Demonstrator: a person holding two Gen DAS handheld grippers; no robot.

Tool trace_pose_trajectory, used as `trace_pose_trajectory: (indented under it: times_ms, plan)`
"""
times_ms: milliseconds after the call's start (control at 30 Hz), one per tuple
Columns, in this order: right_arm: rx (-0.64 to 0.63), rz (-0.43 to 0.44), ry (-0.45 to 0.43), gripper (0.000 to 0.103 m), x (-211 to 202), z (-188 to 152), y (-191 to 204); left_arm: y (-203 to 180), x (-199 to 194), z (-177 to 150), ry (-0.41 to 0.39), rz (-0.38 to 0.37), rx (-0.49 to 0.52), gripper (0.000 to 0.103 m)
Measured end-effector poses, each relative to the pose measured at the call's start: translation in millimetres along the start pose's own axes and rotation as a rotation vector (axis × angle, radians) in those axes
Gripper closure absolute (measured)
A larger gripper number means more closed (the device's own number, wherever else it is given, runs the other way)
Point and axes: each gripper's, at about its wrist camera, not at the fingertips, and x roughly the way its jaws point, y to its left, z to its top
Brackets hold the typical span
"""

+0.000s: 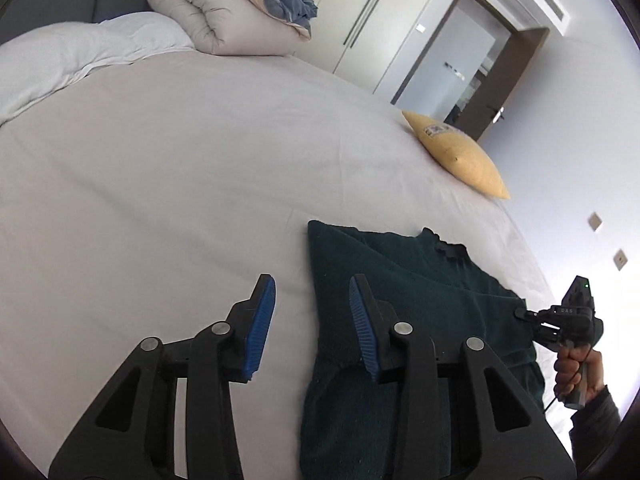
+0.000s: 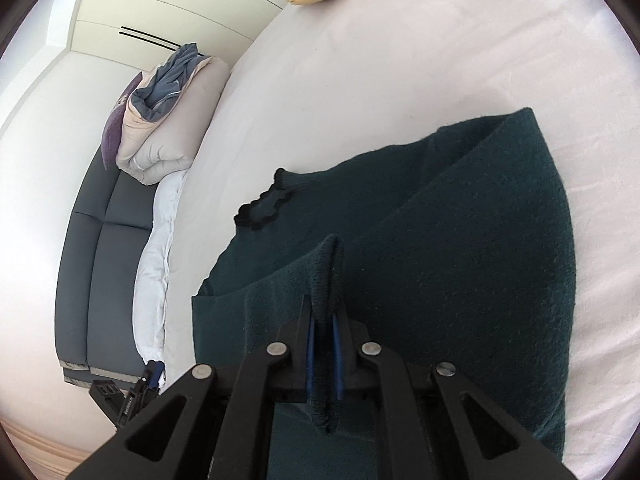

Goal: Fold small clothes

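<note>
A dark green sweater [image 2: 460, 240] lies partly folded on a white bed sheet [image 1: 160, 180]; the right gripper [image 2: 325, 344] pinches a ribbed edge tight; the left gripper [image 1: 312, 320] hangs parted and empty beside the cloth. Pinched one-sided, the fold may skew or slip. A yellow cushion [image 1: 460, 152], rolled duvet [image 1: 224, 12] and wardrobe [image 2: 160, 4] stand beyond.

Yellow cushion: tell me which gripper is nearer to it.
Hard to call; neither is close. The left gripper hangs open beside the dark green sweater, the right gripper pinches its edge; yellow cushion lies beyond.
</note>
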Motion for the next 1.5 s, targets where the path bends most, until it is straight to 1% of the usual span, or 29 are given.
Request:
trace_pose_trajectory:
  times_ms: [100, 167, 233, 300, 367, 400, 433, 467, 500, 533, 567, 600, 633, 667, 800, 900, 1000, 1067, 1100, 1200, 1233, 1300, 1333, 1367, 1400, 1433, 1500]
  plan:
    - [0.019, -0.008, -0.008, 0.094, -1, -2, -8, -19, 19, 9, 0.021, -0.018, 0.05, 0.068]
    - [0.026, -0.015, -0.015, 0.094, -4, -3, -12, -39, 34, 8, 0.042, -0.023, 0.081, 0.068]
    - [0.032, -0.021, -0.012, 0.094, -6, -3, -17, -56, 53, 4, 0.089, -0.024, 0.115, 0.068]
    - [0.05, -0.024, -0.005, 0.094, -6, -4, -21, -65, 79, -3, 0.149, -0.002, 0.151, 0.068]
    - [0.058, -0.013, -0.008, 0.092, -7, -7, -22, -68, 108, -14, 0.218, 0.043, 0.186, 0.068]
    - [0.054, -0.002, -0.012, 0.09, -8, -8, -22, -68, 119, -20, 0.241, 0.054, 0.193, 0.068]
    - [0.055, 0.007, -0.014, 0.089, -10, -11, -21, -69, 126, -27, 0.256, 0.063, 0.206, 0.068]
    - [0.056, 0.013, -0.014, 0.086, -9, -12, -19, -69, 128, -33, 0.25, 0.074, 0.226, 0.068]
    - [0.05, 0.013, -0.012, 0.076, -9, -14, -17, -71, 129, -37, 0.241, 0.08, 0.24, 0.068]
    - [0.035, 0.004, -0.017, 0.074, -8, -15, -14, -72, 130, -39, 0.239, 0.083, 0.247, 0.068]
    - [0.01, -0.014, -0.023, 0.074, -7, -16, -11, -72, 131, -40, 0.241, 0.085, 0.249, 0.068]
    - [-0.013, -0.045, -0.024, 0.078, -5, -15, -7, -74, 132, -41, 0.243, 0.088, 0.255, 0.068]
    - [-0.02, -0.068, -0.027, 0.092, -3, -14, -5, -75, 133, -41, 0.248, 0.094, 0.265, 0.068]
    - [-0.016, -0.082, -0.023, 0.093, -1, -13, -5, -77, 134, -42, 0.25, 0.098, 0.273, 0.068]
    - [-0.017, -0.121, -0.043, 0.094, 0, -8, -4, -79, 132, -45, 0.25, 0.106, 0.283, 0.068]
    - [-0.004, -0.115, -0.043, 0.094, 0, -8, -10, -80, 130, -47, 0.25, 0.109, 0.294, 0.068]
    - [-0.021, -0.113, -0.038, 0.095, -3, -11, -14, -79, 122, -45, 0.256, 0.109, 0.289, 0.068]
    - [-0.049, -0.154, -0.057, 0.094, -10, -12, -10, -81, 113, -39, 0.237, 0.11, 0.281, 0.068]
    - [-0.053, -0.181, -0.07, 0.093, -15, -12, -9, -84, 108, -33, 0.208, 0.109, 0.287, 0.068]
    - [-0.061, -0.308, -0.157, 0.086, -35, -9, 3, -89, 104, -20, 0.181, 0.108, 0.29, 0.068]
    - [-0.081, -0.304, -0.181, 0.086, -39, -8, 11, -90, 107, -16, 0.179, 0.105, 0.285, 0.068]
    - [-0.133, -0.216, -0.191, 0.086, -39, -11, 32, -92, 114, -12, 0.176, 0.112, 0.29, 0.068]
    - [-0.166, -0.155, -0.174, 0.086, -32, -13, 44, -93, 121, -13, 0.188, 0.118, 0.292, 0.068]
    - [-0.188, -0.113, -0.152, 0.086, -24, -17, 52, -91, 129, -16, 0.213, 0.127, 0.29, 0.068]
    - [-0.217, -0.07, -0.111, 0.081, -9, -21, 60, -87, 137, -20, 0.24, 0.135, 0.285, 0.068]
    - [-0.231, -0.058, -0.083, 0.076, 1, -24, 63, -83, 144, -25, 0.258, 0.138, 0.279, 0.068]
    - [-0.228, -0.063, -0.009, 0.072, 29, -28, 58, -79, 142, -33, 0.217, 0.121, 0.303, 0.067]
